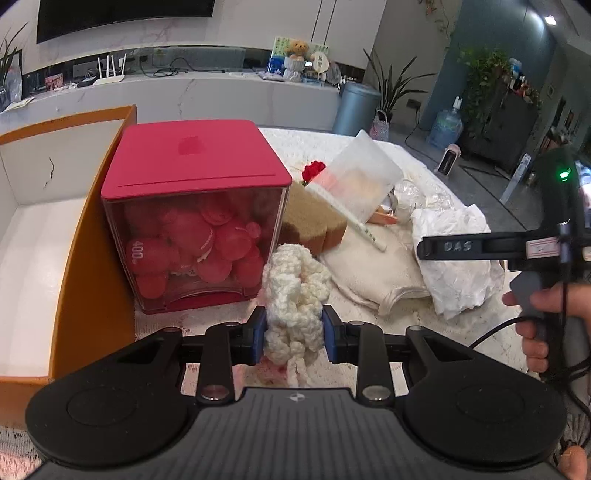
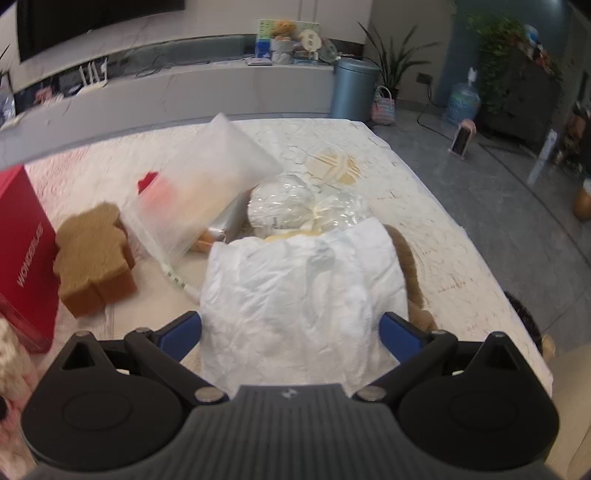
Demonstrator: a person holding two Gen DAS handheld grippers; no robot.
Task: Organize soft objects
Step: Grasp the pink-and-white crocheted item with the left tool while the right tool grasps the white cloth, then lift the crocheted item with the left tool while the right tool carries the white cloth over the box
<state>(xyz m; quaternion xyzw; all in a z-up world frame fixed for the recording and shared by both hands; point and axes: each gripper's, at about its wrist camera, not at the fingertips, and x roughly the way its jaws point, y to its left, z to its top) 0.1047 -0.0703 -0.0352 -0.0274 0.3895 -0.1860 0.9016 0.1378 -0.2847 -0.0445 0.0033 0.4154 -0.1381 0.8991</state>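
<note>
my left claw point(image 1: 294, 328) is clenched on the white crocheted piece point(image 1: 295, 284), lifted just in front of the red-lidded clear box point(image 1: 192, 218). its lower strands hang out of sight behind the claw body. my right claw point(image 2: 291, 328) stands released, its two blue pads either side of one crumpled white cloth point(image 2: 303, 291) on the desk point(image 2: 424, 221). i count one brown sponge point(image 2: 94, 254). the frosted bag point(image 2: 199, 192) blurs whatever it holds.

Grey tile floor point(image 1: 476, 192), marble TV wall point(image 1: 236, 29), blue bin point(image 1: 355, 108), plants point(image 1: 480, 74).

Orange box point(image 1: 92, 236) cut off at left, frosted bag point(image 2: 207, 184) contents blurred
</note>
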